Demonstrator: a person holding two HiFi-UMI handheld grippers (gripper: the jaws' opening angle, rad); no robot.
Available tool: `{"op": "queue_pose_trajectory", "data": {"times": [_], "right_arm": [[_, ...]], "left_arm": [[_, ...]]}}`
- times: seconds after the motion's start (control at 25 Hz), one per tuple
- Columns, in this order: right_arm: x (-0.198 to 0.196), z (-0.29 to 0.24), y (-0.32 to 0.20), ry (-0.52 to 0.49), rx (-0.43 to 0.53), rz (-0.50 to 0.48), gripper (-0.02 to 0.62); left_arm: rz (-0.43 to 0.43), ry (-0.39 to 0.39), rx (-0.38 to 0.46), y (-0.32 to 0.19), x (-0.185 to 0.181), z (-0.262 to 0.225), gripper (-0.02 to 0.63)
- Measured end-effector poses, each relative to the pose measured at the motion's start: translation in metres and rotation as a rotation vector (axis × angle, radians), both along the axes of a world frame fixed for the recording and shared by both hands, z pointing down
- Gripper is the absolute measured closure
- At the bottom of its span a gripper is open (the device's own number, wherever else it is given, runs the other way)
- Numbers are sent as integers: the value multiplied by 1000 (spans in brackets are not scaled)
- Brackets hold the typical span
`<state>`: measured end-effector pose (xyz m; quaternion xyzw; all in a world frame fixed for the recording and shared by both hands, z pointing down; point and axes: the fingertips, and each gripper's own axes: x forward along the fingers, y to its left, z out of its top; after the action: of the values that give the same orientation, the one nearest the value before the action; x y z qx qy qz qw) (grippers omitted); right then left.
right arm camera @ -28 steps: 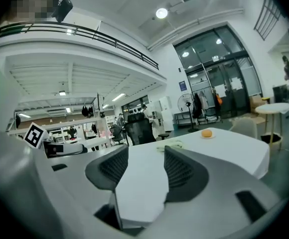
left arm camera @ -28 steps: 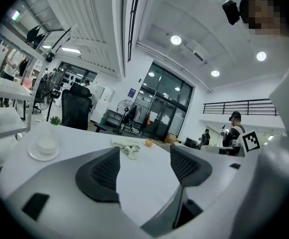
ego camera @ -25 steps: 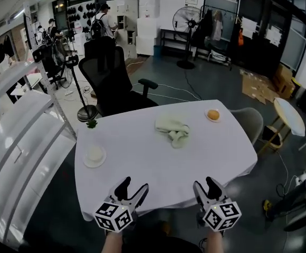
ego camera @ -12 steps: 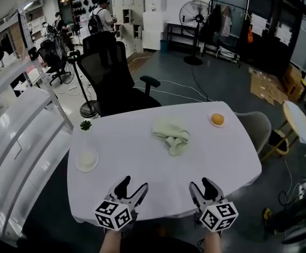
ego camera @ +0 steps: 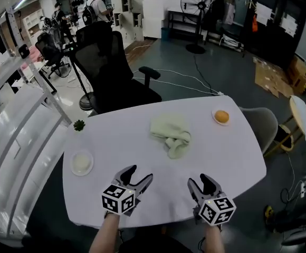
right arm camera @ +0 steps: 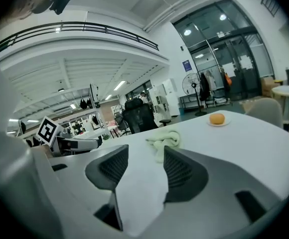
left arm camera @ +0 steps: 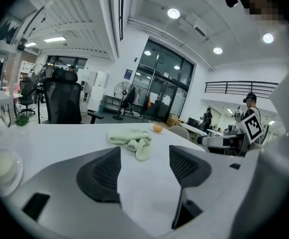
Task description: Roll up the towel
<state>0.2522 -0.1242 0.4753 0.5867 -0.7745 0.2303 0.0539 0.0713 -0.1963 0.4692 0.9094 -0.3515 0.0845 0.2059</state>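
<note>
A crumpled pale green towel [ego camera: 170,134] lies near the middle of the white table [ego camera: 126,141], toward its far side. The left gripper view shows the towel [left arm camera: 132,139] ahead between the jaws, and in the right gripper view the towel [right arm camera: 163,141] lies ahead too. My left gripper [ego camera: 138,177] hovers over the table's near edge, open and empty. My right gripper [ego camera: 203,186] is level with it to the right, also open with nothing between its jaws. Both are well short of the towel.
An orange on a small plate [ego camera: 221,117] sits at the table's far right. A white dish [ego camera: 82,163] rests at the left edge, a small green plant [ego camera: 79,125] beyond it. A black office chair [ego camera: 108,73] stands behind the table, a grey chair [ego camera: 258,125] at the right.
Both grippers have moved forward and down, from in front of the table's edge to over its near part. The jaws stayed open.
</note>
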Motion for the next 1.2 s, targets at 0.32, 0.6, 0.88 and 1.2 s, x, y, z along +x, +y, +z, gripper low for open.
{"op": "queue_pose_trajectory", "data": {"times": [0.32, 0.6, 0.88, 1.2], "right_arm": [[17, 40, -70, 31, -83, -32, 362], [31, 70, -125, 53, -155, -40, 359], [39, 95, -178, 97, -177, -58, 384], [39, 107, -198, 151, -191, -86, 463]], "left_arm": [[63, -97, -29, -95, 37, 36, 290], [73, -151, -59, -157, 54, 60, 299], [85, -224, -81, -206, 65, 107, 333], [106, -282, -79, -225, 86, 136, 425]]}}
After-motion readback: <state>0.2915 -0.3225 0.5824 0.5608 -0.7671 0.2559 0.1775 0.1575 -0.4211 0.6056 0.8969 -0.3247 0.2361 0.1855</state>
